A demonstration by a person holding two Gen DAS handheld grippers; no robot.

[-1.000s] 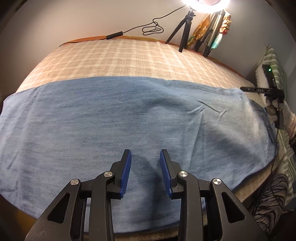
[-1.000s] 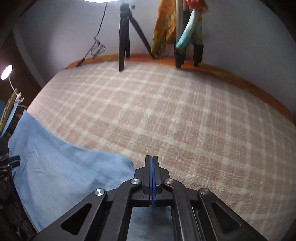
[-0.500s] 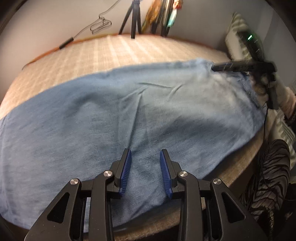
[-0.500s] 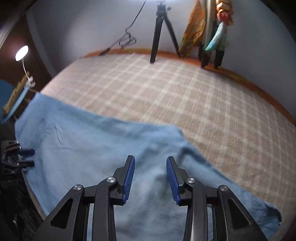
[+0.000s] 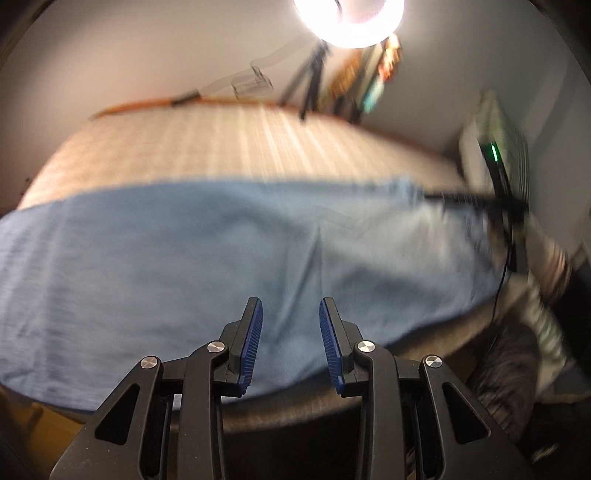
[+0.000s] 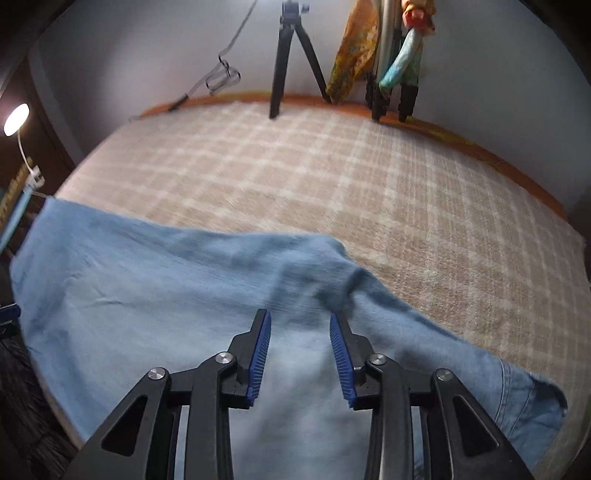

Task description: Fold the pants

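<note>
The pants (image 5: 229,258) lie spread across the near half of a checked blanket (image 5: 229,144), a wide blue band running from 9 o'clock to 3 o'clock in the left wrist view. That view is blurred, so fine creases are hard to read. The left gripper (image 5: 290,339) hangs over the near edge of the cloth at 6 o'clock, its blue pads (image 5: 251,339) spread apart with nothing between them. At 3 o'clock the right gripper (image 5: 476,199) shows as a dark blurred shape at the far end of the pants.

In the right wrist view the pants (image 6: 147,280) fill the lower left, from 9 o'clock down to 5 o'clock, with a raised fold near the centre and a hemmed end at 4 o'clock. The right gripper (image 6: 300,354) sits over the cloth at 6 o'clock, fingers parted and holding nothing. The blanket (image 6: 369,192) stretches beyond towards 12 o'clock, where a tripod (image 6: 291,59) stands at its far edge against the wall. A lamp (image 6: 16,120) glows at 9 o'clock. A ring light (image 5: 354,18) shines at 12 o'clock in the left view.
</note>
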